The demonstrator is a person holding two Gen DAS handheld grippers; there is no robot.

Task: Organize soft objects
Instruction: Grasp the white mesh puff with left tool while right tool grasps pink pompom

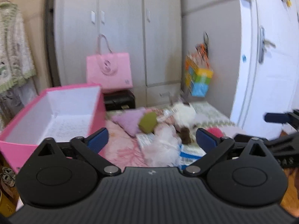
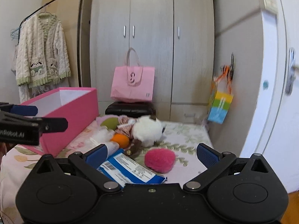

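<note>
**Soft pile on the bed, box open and waiting**

The soft things lie heaped on the bed point(image 2: 186, 136), just right of the pink box point(image 2: 74, 123). White plush toy point(image 2: 147, 132) sits at the middle of the heap; an orange ball point(image 2: 120, 140) touches its left side, a green soft piece point(image 2: 109, 123) and a lilac cushion point(image 1: 129, 119) lie behind, nearer the box. A pink fuzzy ball point(image 2: 159, 160) lies apart, nearest you, beside a blue-and-white packet point(image 2: 129, 171). White fluffy tuft point(image 1: 162, 145) sits over the packet's end; blur hides what it is.

The box stands open-topped with nothing seen inside, long side toward the pile: likely the destination, set close so carries stay short.

Your left hand-held gripper point(image 1: 152, 140) has its jaws spread wide, nothing between the pads, aimed at the heap. Your right hand-held gripper point(image 2: 152, 156) is likewise wide and holds nothing; the pink ball lies ahead between its fingers, not touched.

Judgement: approach stage, nothing sorted yet. The packet looks slick and flat; leave it, take the ball first.
</note>
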